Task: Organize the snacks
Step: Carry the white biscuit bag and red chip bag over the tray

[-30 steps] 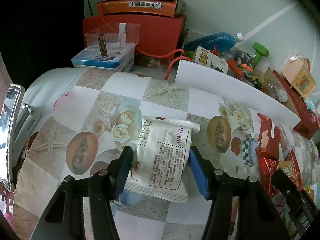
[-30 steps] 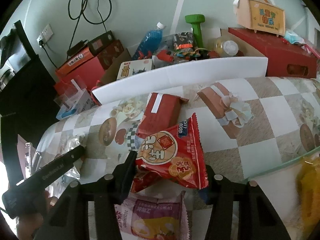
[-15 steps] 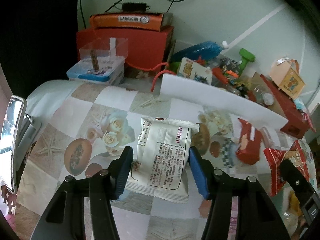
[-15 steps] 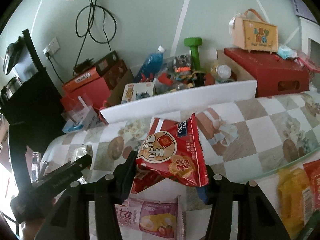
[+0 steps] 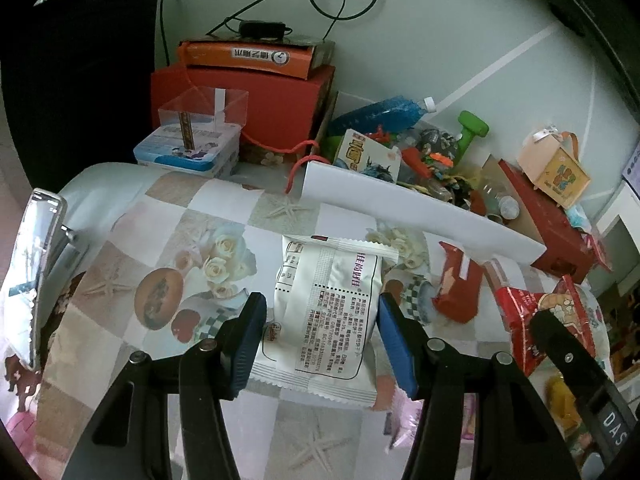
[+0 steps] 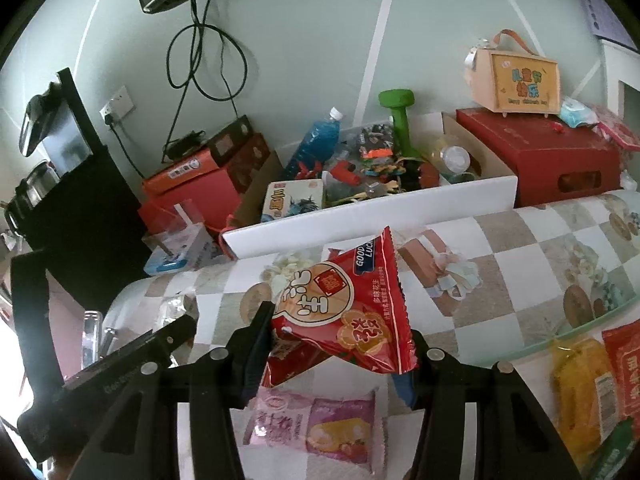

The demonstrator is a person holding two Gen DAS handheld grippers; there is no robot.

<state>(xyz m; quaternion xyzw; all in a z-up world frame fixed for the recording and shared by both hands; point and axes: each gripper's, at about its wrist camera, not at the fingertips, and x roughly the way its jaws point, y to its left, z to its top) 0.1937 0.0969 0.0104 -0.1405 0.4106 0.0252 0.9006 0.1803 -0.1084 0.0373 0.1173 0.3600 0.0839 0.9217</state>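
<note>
In the left wrist view, the left gripper (image 5: 318, 338) pinches a white snack packet (image 5: 326, 324) between its blue pads, one pad against each side edge, the packet's printed back facing the camera and its sealed lower end hanging between the black fingers, clear of the table (image 5: 240, 216) with the flower-and-starfish checked cloth below. To the right on the cloth lies a dark red packet (image 5: 458, 290), and further right the red peanut bag (image 5: 536, 320) shows behind a black gripper finger. Beyond the table edge stands a white cardboard box (image 5: 400, 204) filled with toys, a blue bottle (image 5: 380, 114) and a green dumbbell (image 5: 472, 128); left of it sit stacked red and orange boxes (image 5: 248, 92). In the right wrist view, the right gripper (image 6: 340, 354) clamps the red peanut bag (image 6: 344, 304) at its lower sides, the bag tilted with one corner pointing up and lifted off the table (image 6: 516, 256). Beneath it on the cloth lies a pink cake packet (image 6: 316, 430), and at the right edge a yellow packet (image 6: 580, 388) just beside a red one (image 6: 624, 364). The left gripper (image 6: 120, 364) shows as a black bar at lower left.
</note>
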